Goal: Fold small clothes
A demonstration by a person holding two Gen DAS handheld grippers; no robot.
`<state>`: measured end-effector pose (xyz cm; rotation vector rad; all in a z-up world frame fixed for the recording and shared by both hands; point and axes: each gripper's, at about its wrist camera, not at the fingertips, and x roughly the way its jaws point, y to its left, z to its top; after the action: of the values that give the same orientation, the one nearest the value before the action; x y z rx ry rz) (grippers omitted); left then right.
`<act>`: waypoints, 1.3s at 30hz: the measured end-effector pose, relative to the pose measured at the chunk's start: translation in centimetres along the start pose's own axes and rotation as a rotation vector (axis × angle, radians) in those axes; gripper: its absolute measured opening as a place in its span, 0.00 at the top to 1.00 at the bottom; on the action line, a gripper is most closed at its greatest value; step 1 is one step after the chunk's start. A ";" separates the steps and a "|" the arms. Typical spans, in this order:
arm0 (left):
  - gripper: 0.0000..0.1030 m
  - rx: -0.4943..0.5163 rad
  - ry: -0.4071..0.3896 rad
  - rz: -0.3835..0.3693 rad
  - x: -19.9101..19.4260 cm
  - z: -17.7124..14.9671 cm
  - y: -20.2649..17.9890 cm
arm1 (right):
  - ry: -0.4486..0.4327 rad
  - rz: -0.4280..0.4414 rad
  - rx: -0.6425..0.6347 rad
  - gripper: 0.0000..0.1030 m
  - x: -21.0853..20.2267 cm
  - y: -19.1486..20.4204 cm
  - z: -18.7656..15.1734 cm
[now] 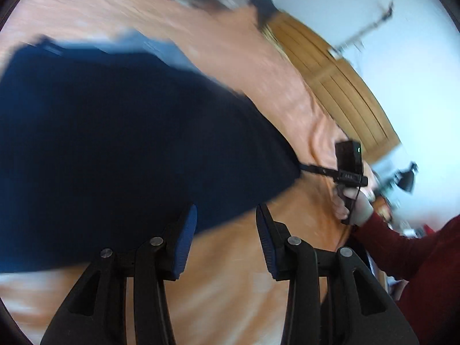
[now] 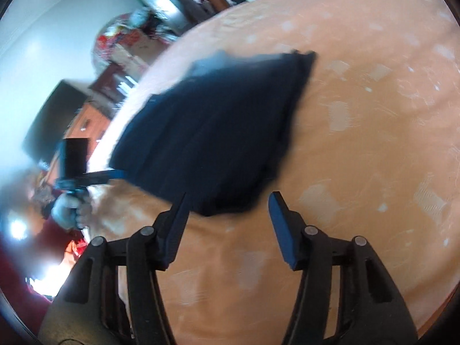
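A dark blue garment point(image 1: 129, 143) lies flat on the orange bed sheet point(image 1: 244, 258), with a paler blue-grey piece point(image 1: 155, 46) showing at its far edge. My left gripper point(image 1: 227, 210) is open at the garment's near edge, and only the sheet shows between its blue pads. In the right wrist view the same garment point(image 2: 218, 132) lies just beyond my open right gripper point(image 2: 229, 195), whose fingers straddle its near corner. Each view shows the other gripper side-on at the cloth's edge: the right gripper point(image 1: 304, 168), held by a hand, and the left gripper point(image 2: 115, 172).
The patterned orange sheet point(image 2: 359, 143) covers the bed to the right of the garment. A wooden panel point(image 1: 330, 80) and a black lamp point(image 1: 406, 178) stand past the bed's edge. A red sleeve point(image 1: 402, 244) reaches in. Cluttered shelves point(image 2: 120, 46) and a dark screen point(image 2: 54, 115) lie beyond.
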<state>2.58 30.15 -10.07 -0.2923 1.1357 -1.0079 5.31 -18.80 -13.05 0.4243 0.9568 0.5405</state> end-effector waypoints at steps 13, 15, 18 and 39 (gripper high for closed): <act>0.56 0.003 0.032 0.011 4.2 0.4 -1.9 | 0.063 0.120 0.074 0.99 0.9 -3.2 -1.5; 0.56 0.009 0.027 0.034 3.5 0.4 -1.5 | 0.072 0.065 0.135 1.00 -0.1 -5.1 -1.9; 0.56 -0.029 -0.009 0.046 2.3 0.4 -0.4 | 0.104 0.027 0.100 1.00 0.8 -4.5 -1.8; 0.45 -0.542 -0.523 0.257 -12.3 -6.5 13.1 | 0.079 0.010 0.103 0.52 3.0 1.2 -2.5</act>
<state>3.02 48.84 -13.96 -0.7736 0.9121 -0.3437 4.29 -15.78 -15.52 0.5036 1.0619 0.5209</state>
